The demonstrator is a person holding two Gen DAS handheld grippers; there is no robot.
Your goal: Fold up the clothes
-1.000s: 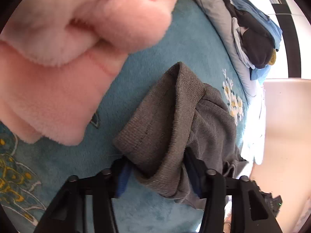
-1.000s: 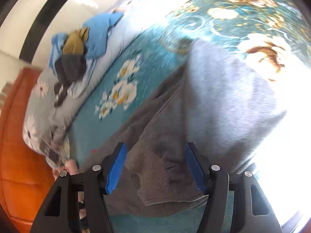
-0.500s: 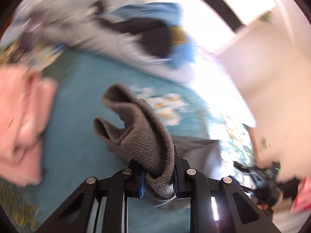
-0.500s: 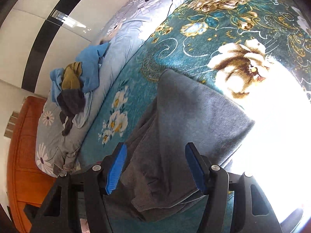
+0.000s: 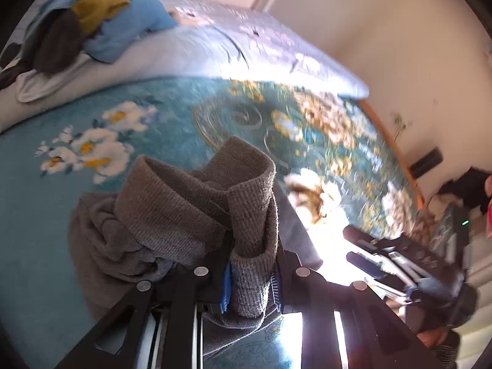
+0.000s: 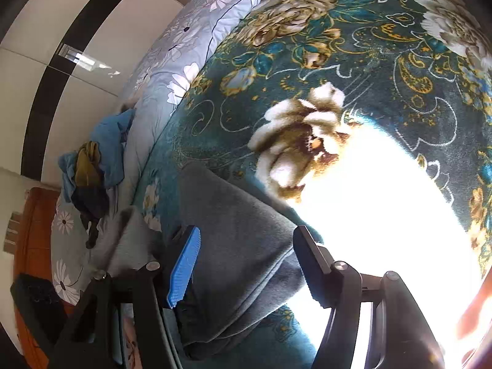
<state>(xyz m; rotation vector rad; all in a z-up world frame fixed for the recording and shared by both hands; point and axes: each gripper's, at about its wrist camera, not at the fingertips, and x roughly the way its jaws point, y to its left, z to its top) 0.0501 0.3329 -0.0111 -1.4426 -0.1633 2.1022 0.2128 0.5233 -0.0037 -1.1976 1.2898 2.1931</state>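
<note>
**Grey knit garment pinched on one side, lying between spread jaws on the other**

Left wrist view: the left hand-held gripper (image 5: 250, 279) pinches a ribbed band of the grey knit garment (image 5: 172, 215) between its blue pads, the band bunched into a thick fold that rises above the fingers. The rest of the garment trails down to the left in soft crumples onto the teal floral blanket (image 5: 61, 221) covering the bed. Further back lies a pale blue quilt (image 5: 215, 52) with white flowers, and on it a heap of clothes (image 5: 92, 24) in blue, mustard and dark tones. At the right edge, dark and blurred, the other gripper shows over the bed's edge.

Right wrist view: the right hand-held gripper (image 6: 246, 264) has its jaws spread wide, with nothing pressed between the pads. The smooth grey body of the garment (image 6: 240, 230) lies flat on the blanket (image 6: 384, 77) beneath and between the fingers; whether the pads touch it cannot be told. A glaring patch of sunlight washes out the blanket just right of the cloth. The clothes heap (image 6: 92, 169) sits on the quilt (image 6: 190, 46) at the left, near an orange-brown wooden headboard (image 6: 30, 230).
</note>
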